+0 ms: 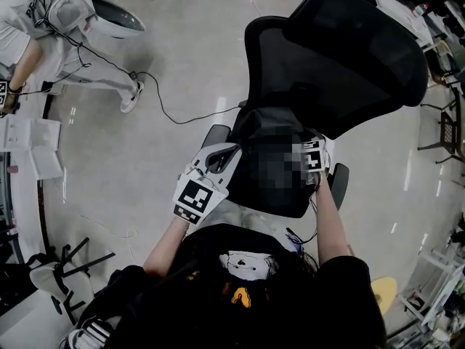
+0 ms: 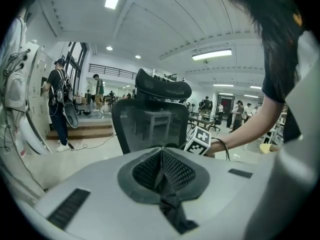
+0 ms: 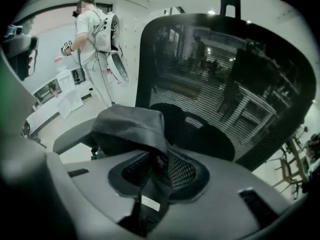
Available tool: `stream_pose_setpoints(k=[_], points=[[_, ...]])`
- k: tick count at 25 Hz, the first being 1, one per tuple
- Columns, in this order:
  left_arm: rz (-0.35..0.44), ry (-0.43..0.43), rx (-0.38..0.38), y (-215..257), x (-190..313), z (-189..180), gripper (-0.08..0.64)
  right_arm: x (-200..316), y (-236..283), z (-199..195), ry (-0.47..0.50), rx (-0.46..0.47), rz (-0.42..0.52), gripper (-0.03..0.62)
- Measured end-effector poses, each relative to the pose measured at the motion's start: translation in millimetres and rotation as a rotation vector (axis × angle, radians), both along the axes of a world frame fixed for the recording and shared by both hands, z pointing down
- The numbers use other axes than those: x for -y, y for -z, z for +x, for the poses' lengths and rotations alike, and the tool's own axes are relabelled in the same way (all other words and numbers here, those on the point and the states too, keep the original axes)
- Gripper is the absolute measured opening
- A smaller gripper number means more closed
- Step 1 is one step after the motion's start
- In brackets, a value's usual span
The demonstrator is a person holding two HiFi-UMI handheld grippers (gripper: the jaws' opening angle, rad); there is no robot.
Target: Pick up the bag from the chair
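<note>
I have both grippers in at the black office chair (image 1: 341, 57). The bag (image 3: 127, 126) rests on its seat (image 3: 210, 139), a soft dark-grey heap near the foot of the mesh back (image 3: 225, 74) and between the two armrests (image 1: 214, 133). My right gripper (image 3: 160, 169) comes at the bag from the near right, pointing steeply down. Its jaws are pinched onto a fold of the bag's fabric, which runs down between the pads with a small pale label (image 3: 150, 203) showing on it. My left gripper (image 2: 162, 171) is at the bag's left edge, held flatter, with its jaws drawn together on a dark strap (image 2: 172, 211) that trails back toward the camera. From that view I cannot tell where the strap joins the bag. Past the left jaws I see the chair's back and headrest, and just to their right the marker cube (image 2: 199, 140) of the right gripper with the wrist behind it. At the far left a person (image 1: 51, 20) in light clothes stands wearing a backpack rig. A black cable (image 1: 167, 111) snakes across the pale floor (image 1: 182, 49) toward the chair.
</note>
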State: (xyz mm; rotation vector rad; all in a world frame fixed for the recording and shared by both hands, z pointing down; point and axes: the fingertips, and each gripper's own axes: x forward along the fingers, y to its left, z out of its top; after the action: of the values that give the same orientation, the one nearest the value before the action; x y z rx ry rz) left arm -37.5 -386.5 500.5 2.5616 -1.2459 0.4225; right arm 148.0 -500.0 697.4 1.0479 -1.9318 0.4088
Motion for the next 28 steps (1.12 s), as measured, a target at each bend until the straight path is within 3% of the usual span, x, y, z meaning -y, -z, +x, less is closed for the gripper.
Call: stream_pose_setpoints(k=[10,19,28], points=[[0.018,0.040,0.009,10,-41,13,0.009,-90,53,21,-0.177,0.220,0.018,0.071],[0.027,0.075,0.025,20,-89,43,0.009,-176,93,22,-0.211,0.361,0.013,0.060],[0.075,0.134,0.036,43,-152,72,0.009,-250,154,28,-0.136,0.540,0.039,0.040]])
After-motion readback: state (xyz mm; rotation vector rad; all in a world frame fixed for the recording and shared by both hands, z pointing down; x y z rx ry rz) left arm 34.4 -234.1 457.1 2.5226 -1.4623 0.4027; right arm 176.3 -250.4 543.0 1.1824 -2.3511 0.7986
